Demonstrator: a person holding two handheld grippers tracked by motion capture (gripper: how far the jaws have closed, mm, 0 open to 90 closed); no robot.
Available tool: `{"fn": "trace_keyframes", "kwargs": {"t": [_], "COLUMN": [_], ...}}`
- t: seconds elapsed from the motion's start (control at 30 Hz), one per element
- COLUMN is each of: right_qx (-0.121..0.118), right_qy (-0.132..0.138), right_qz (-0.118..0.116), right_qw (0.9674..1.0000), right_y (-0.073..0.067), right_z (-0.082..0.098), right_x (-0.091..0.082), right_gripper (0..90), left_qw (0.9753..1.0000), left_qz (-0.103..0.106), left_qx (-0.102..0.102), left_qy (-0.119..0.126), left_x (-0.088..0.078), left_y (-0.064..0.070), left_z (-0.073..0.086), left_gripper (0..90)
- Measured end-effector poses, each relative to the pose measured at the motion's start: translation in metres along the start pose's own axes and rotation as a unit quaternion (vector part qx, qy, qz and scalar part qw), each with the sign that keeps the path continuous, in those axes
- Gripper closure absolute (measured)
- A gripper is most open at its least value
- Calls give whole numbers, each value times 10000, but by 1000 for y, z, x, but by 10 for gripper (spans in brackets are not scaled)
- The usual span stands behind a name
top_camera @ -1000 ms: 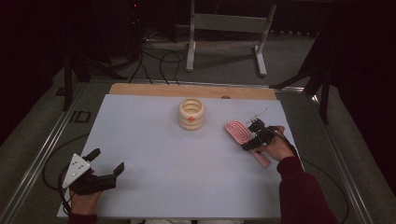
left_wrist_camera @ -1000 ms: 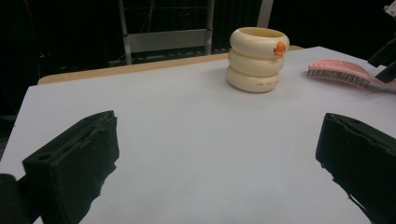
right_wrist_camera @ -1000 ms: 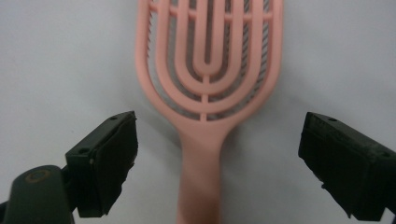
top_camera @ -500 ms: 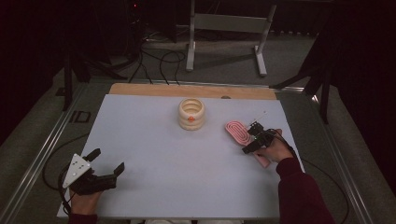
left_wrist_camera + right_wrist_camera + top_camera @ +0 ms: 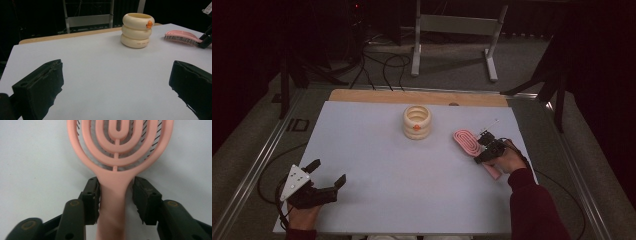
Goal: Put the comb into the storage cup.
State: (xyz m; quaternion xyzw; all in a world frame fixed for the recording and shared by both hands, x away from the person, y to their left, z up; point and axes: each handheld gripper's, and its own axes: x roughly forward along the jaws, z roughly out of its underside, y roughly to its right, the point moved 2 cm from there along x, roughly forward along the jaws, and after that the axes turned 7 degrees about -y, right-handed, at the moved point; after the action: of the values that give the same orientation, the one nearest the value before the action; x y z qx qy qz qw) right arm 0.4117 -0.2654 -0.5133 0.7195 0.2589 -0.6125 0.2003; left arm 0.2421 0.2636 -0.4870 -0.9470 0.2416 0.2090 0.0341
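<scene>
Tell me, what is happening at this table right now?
A person holds a gripper in each hand. The right gripper sits around the neck of a pink hairbrush lying on the white table; its jaws have just been closing, with a gap still on one side. The left gripper rests open. A cream ringed holder stands mid-table.

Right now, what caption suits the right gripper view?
Black tongs closing around the pink hairbrush handle on the white table.

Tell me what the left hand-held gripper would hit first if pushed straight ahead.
The left hand-held gripper points across bare table; probably the cream ringed holder comes first, though depth is unclear.
</scene>
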Motion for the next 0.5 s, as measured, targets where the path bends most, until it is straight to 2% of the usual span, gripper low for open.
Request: {"fn": "trace_keyframes", "kwargs": {"t": [0.13, 0.5], "right_qx": [-28, -17], "right_qy": [-26, -83], "right_qz": [-36, -72], "right_qw": [10000, 9999], "right_y": [0, -2], "right_z": [1, -1], "right_x": [-1, -1], "right_gripper": [644, 678], "left_qw": [10000, 10000], "left_qz": [7, 14], "left_qx": [1, -9], "left_qy": [-8, -11], "left_x": [1, 1], "left_y": [0, 1], "left_z": [0, 0], "left_gripper": [2, 3]}}
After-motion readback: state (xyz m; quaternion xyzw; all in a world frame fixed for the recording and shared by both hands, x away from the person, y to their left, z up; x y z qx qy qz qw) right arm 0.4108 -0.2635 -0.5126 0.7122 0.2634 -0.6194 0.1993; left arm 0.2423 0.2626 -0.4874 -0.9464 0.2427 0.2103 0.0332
